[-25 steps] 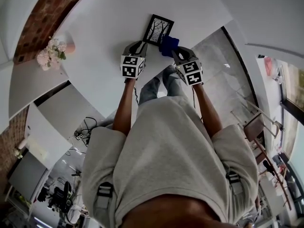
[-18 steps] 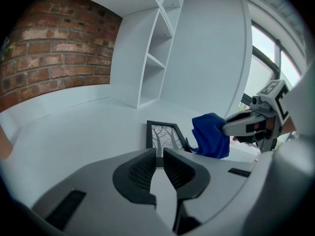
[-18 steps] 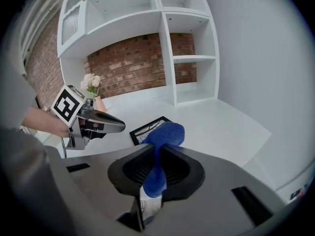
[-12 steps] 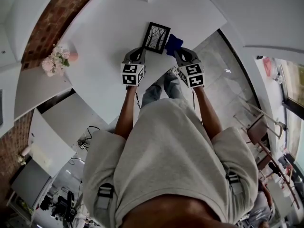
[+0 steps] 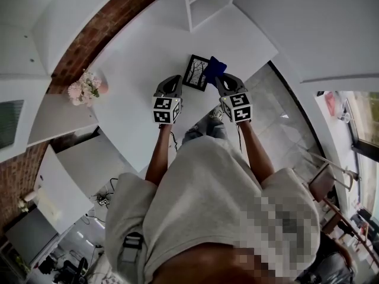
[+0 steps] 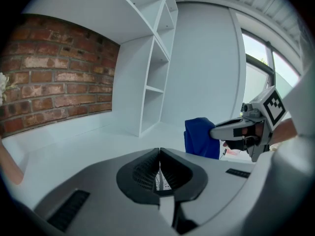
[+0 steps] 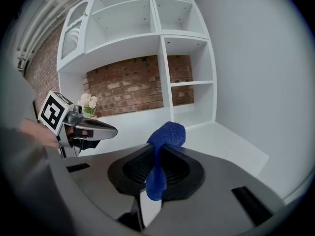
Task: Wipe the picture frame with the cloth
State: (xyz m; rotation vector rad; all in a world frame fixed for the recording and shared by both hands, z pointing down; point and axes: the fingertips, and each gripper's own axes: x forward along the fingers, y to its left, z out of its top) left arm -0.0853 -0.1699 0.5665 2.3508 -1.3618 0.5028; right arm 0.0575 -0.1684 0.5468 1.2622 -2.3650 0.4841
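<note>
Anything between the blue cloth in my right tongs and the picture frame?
Nothing visible. The cloth, clamped in the right tongs, hangs just beside the right edge of the picture frame in the head view. The left tongs pinch the opposite edge.

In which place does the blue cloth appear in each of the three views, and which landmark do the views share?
Head view: blue cloth at upper middle, just right of the picture frame, at the right gripper.
Left gripper view: right of centre, hanging from the right gripper.
Right gripper view: centre, clamped between the jaws.
Shared landmark: the white shelf unit.
</note>
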